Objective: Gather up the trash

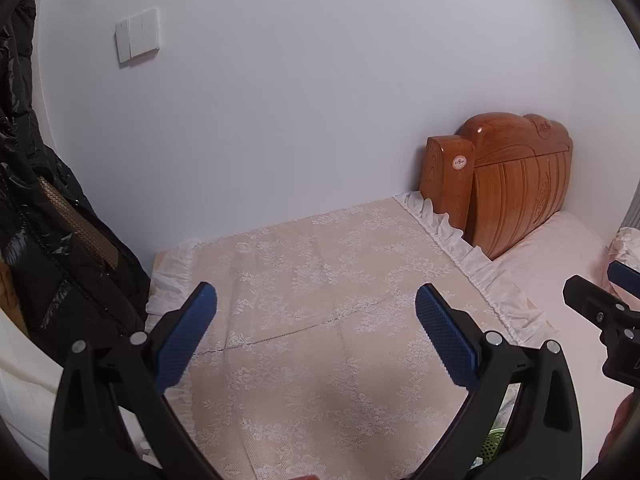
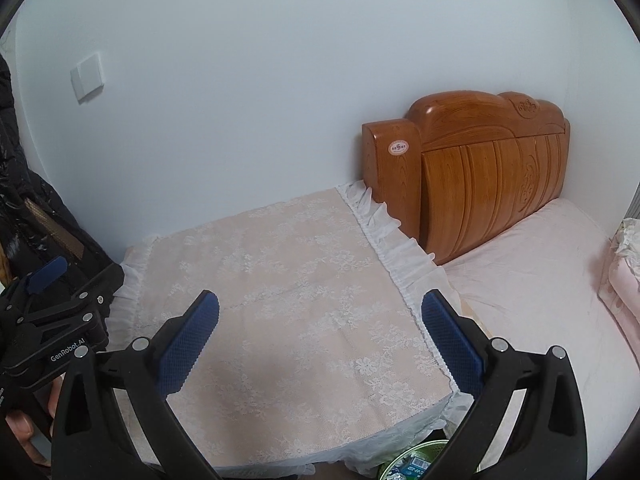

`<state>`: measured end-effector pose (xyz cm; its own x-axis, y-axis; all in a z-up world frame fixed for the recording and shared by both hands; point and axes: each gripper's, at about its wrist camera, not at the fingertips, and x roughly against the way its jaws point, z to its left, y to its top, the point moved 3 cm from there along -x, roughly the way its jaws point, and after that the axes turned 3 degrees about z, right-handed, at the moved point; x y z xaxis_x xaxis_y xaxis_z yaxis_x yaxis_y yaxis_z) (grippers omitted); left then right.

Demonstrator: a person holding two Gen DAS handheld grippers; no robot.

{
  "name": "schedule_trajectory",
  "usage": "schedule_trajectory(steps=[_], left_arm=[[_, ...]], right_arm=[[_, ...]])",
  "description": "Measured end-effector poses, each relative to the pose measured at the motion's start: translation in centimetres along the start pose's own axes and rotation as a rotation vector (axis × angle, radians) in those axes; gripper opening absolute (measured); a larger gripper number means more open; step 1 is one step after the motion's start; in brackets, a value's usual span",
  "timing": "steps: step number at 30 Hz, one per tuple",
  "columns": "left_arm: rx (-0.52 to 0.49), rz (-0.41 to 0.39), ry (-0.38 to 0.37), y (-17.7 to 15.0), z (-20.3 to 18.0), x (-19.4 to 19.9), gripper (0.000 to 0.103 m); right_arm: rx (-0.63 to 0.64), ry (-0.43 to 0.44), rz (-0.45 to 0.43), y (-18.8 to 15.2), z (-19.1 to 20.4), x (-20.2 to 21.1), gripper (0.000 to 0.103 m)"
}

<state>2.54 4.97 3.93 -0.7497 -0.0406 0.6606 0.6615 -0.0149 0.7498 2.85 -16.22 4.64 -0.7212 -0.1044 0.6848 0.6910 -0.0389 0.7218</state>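
Observation:
My left gripper point(image 1: 316, 304) is open and empty, held above a nightstand covered with a pink lace cloth point(image 1: 320, 300). My right gripper point(image 2: 320, 312) is also open and empty above the same cloth point(image 2: 280, 300). A green bin point(image 2: 420, 464) with some packaging inside shows at the bottom edge of the right wrist view, below the cloth's front corner; a bit of it shows in the left wrist view point(image 1: 494, 446). No trash lies on the cloth. The right gripper appears at the right edge of the left view point(image 1: 612, 300), the left gripper at the left of the right view point(image 2: 44, 304).
A carved wooden headboard point(image 2: 480, 176) stands right of the nightstand against the white wall. A bed with a pink sheet point(image 2: 540, 280) lies to the right. A black puffy jacket point(image 1: 36, 240) hangs at the left. A light switch point(image 1: 138, 40) is on the wall.

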Motion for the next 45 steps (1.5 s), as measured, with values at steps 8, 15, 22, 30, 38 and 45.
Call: schedule_trajectory(steps=[8, 15, 22, 30, 38, 45], left_arm=[[-0.01, 0.012, -0.021, -0.3, -1.0, -0.3, 0.095], [-0.007, 0.011, -0.03, -0.1, -1.2, -0.3, 0.095], [-0.006, 0.011, -0.028, -0.1, -1.2, -0.4, 0.095], [-0.001, 0.021, -0.032, 0.0, -1.0, -0.7, 0.095], [-0.002, 0.029, -0.034, -0.2, -0.8, -0.9, 0.095], [-0.003, 0.032, -0.036, -0.3, -0.6, -0.9, 0.095]], right_arm=[[-0.005, -0.027, 0.015, -1.0, -0.9, -0.6, 0.101], [-0.012, -0.029, 0.013, -1.2, -1.6, -0.8, 0.101], [-0.012, -0.026, 0.019, -1.2, -1.7, -1.1, 0.101], [-0.009, -0.029, 0.024, -1.2, -1.4, -1.3, 0.101], [-0.01, -0.032, 0.027, -1.2, -1.3, -1.5, 0.101], [-0.01, -0.035, 0.03, -1.4, -1.1, -1.4, 0.101]])
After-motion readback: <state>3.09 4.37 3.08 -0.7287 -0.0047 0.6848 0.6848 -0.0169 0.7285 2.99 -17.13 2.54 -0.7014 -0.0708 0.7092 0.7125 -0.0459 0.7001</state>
